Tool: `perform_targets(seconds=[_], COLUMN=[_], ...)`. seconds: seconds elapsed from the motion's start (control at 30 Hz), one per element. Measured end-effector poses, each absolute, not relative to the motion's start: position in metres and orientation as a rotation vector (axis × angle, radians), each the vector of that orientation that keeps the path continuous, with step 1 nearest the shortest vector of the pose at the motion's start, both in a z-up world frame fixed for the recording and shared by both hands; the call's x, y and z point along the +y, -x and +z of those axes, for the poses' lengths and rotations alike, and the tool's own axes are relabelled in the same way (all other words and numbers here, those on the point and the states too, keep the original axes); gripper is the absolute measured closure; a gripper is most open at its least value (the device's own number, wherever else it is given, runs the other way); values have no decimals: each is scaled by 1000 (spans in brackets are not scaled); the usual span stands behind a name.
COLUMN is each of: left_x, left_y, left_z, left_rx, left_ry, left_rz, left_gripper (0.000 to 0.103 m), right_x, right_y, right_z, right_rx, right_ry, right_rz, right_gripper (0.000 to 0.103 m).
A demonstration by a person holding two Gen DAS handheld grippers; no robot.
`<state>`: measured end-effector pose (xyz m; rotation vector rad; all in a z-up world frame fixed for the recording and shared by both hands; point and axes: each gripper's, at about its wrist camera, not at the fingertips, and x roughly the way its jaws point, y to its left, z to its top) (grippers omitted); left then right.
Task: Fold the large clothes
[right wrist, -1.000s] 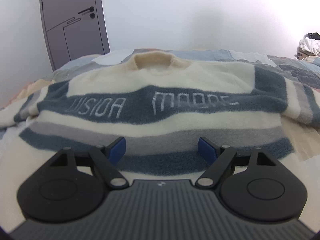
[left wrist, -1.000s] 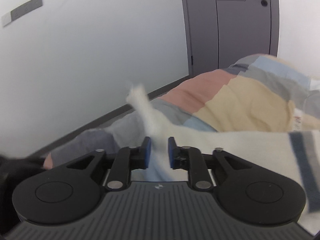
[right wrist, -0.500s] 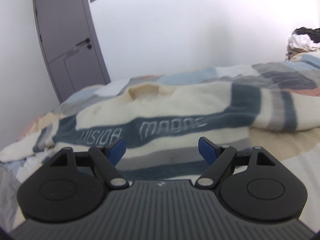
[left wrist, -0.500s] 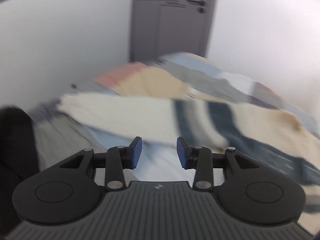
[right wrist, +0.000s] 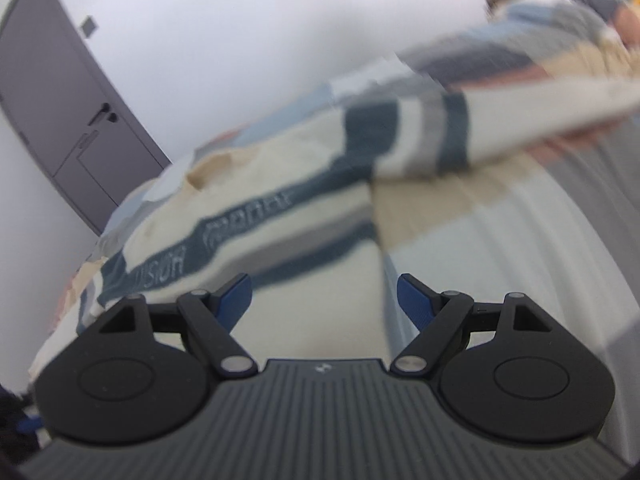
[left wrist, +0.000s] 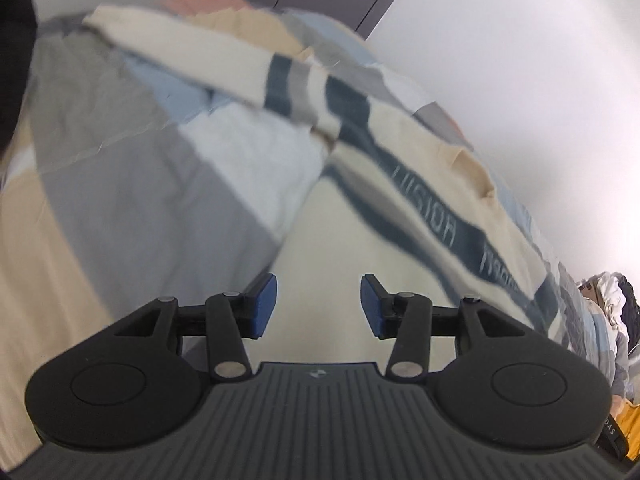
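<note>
Left gripper [left wrist: 318, 306] has let go the sweater [left wrist: 424, 184] sleeve — fingers opening, empty — right gripper [right wrist: 324, 300] still spread wide.

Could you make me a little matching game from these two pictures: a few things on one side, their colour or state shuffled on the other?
Things:
1. cream knitted sweater with dark blue stripes
2. grey panelled door
3. right tongs
4. patchwork bed cover

Descriptions:
A. open, gripping nothing
B. under the sweater
C. spread out, not yet folded
D. shut

Pairs: 1-C, 2-D, 3-A, 4-B
</note>
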<state>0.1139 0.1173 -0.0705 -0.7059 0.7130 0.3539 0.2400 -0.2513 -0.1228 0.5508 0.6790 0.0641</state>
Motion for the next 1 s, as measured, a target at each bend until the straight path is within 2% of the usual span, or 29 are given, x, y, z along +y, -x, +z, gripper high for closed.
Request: perform_targets(seconds=[0.13, 0.23, 0.37, 0.5, 0.63, 0.9, 1.0], left_x=[135, 148, 160, 168, 173, 177, 177], left_y=[-99, -94, -94, -98, -102, -105, -104], left_z=[-85, -92, -109, -123, -133, -138, -138], left_rx=[704, 690, 711, 774, 796, 780, 779], left_ry=[829, 888, 964, 973, 983, 1014, 1025], left_rz=[319, 318, 314, 349, 360, 343, 327], left_gripper=[50, 50, 50, 48, 47, 47, 47], right_x=[-261, -264, -253, -247, -237, -232, -232], right_y=[-232, -220, -218, -219, -213, -197, -197], right_z=[-143, -153, -159, -180, -171, -122, -113], right_rx=[826, 867, 929, 1015, 980, 628, 587], right_ry=[-661, -752, -725, -882, -947, -1066, -1116], right_rz=[102, 110, 137, 205, 336, 687, 762], right_gripper=[21, 17, 17, 15, 15, 15, 14])
